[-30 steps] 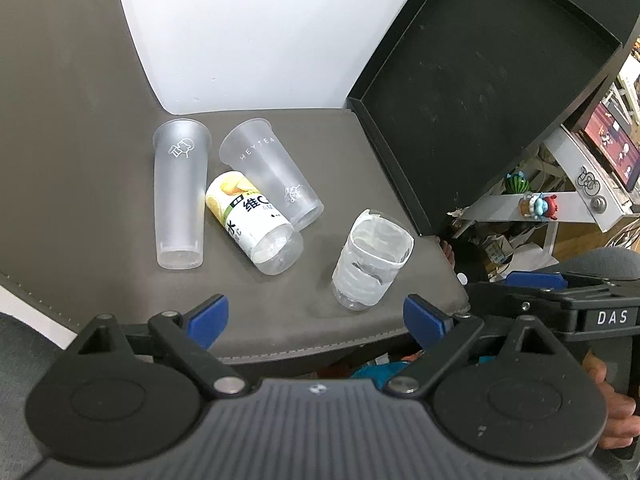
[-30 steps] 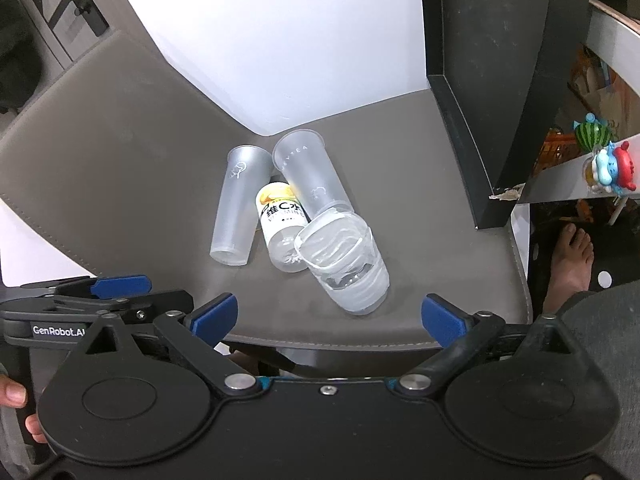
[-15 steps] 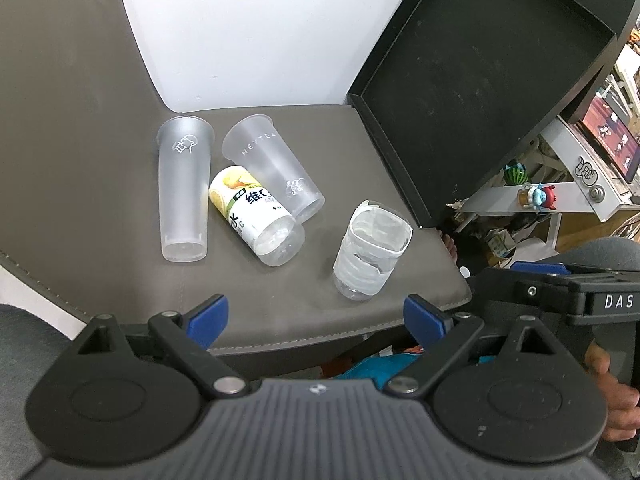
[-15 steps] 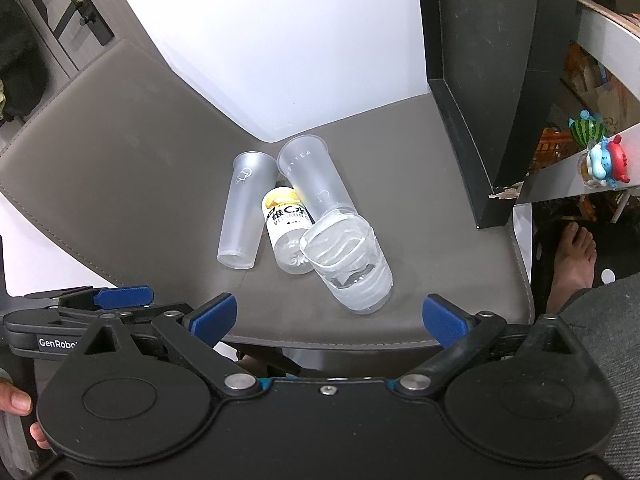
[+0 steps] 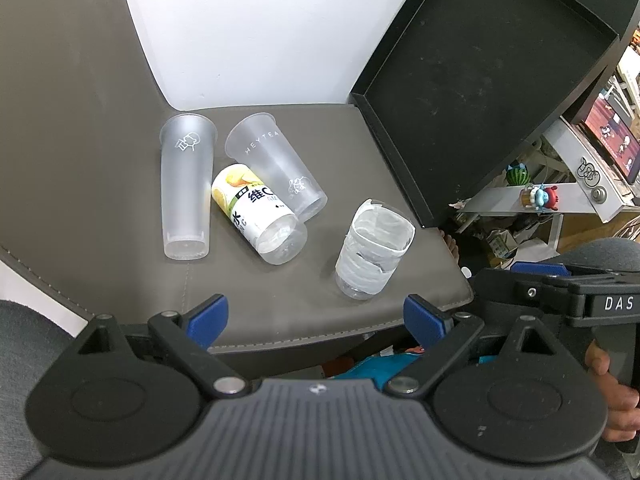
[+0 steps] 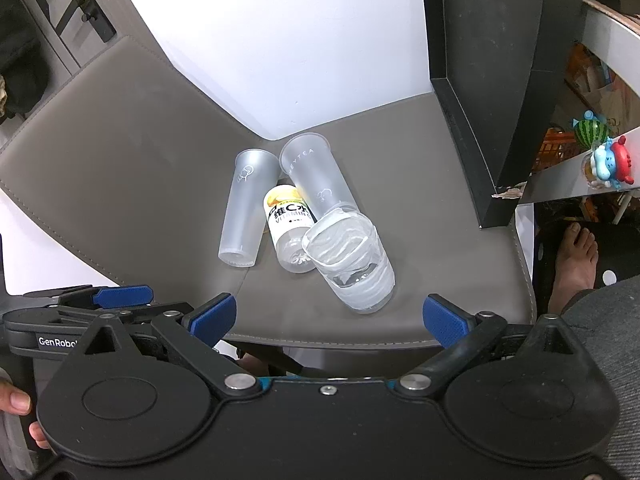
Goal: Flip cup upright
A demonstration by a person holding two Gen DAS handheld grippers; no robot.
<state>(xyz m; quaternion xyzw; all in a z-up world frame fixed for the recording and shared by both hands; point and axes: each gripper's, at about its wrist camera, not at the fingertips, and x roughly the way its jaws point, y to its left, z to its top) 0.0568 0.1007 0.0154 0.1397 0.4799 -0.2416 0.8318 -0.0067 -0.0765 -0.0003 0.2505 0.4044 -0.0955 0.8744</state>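
Three cups lie on their sides on the grey seat (image 5: 100, 152): a frosted cup with a face logo (image 5: 186, 188) (image 6: 245, 208), a frosted HEYTEA cup (image 5: 276, 168) (image 6: 316, 178), and between them a cut bottle cup with a yellow label (image 5: 256, 212) (image 6: 290, 226). A clear cup wrapped in white tape (image 5: 374, 252) (image 6: 352, 260) stands upright near the seat's front edge. My left gripper (image 5: 316, 316) and right gripper (image 6: 330, 314) are both open and empty, held at the seat's front edge, apart from the cups.
A black tray (image 5: 480, 80) (image 6: 480, 60) leans upright at the seat's right side. White wall behind. A shelf with small toys (image 5: 536, 196) (image 6: 604, 156) stands to the right. A bare foot (image 6: 576, 264) rests on the floor.
Both grippers have drawn back and up slightly, so the cups look a little smaller and further away. The cups have not moved.
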